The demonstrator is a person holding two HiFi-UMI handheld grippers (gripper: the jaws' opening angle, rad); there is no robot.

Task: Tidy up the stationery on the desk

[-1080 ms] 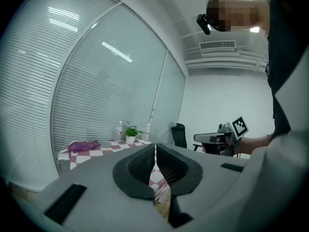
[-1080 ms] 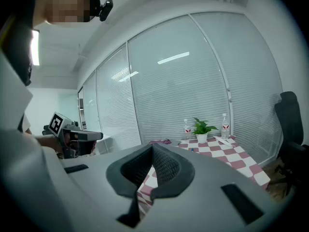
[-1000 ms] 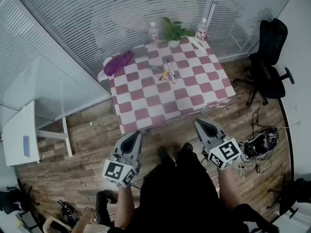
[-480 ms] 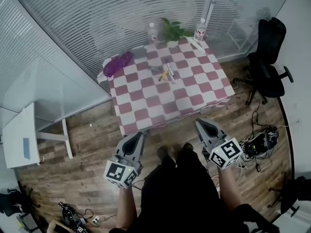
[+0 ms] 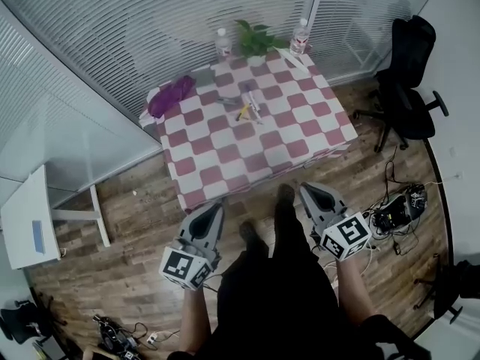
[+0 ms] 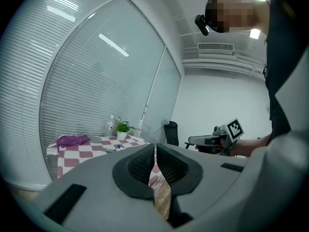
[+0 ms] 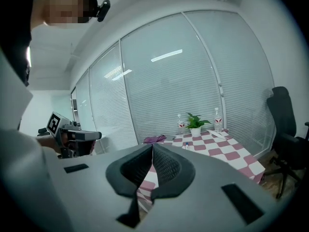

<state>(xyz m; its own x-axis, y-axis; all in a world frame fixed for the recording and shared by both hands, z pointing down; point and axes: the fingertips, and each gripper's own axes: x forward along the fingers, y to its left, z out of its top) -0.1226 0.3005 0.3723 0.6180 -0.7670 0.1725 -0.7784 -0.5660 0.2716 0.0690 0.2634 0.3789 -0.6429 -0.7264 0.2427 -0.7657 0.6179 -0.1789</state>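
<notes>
A small pile of pens and other stationery (image 5: 246, 108) lies near the middle of the table with the red-and-white checked cloth (image 5: 289, 148). In the left gripper view the stationery (image 6: 112, 149) is small and far off. The right gripper view shows it as small items (image 7: 186, 144) on the cloth. My left gripper (image 5: 216, 205) (image 6: 155, 147) and right gripper (image 5: 307, 190) (image 7: 152, 146) hang over the wooden floor, short of the table's near edge. Both are shut with nothing in them.
A purple cloth (image 5: 169, 97) lies at the table's far left. A potted plant (image 5: 255, 39) and two bottles (image 5: 221, 42) (image 5: 300, 34) stand along the far edge. A black office chair (image 5: 405, 88) is to the right, a white side desk (image 5: 30, 216) to the left, cables (image 5: 396, 213) on the floor.
The person has stepped toward the table, one foot now forward. The table has shifted slightly up and left in view. Both grippers stay shut and keep their place.
</notes>
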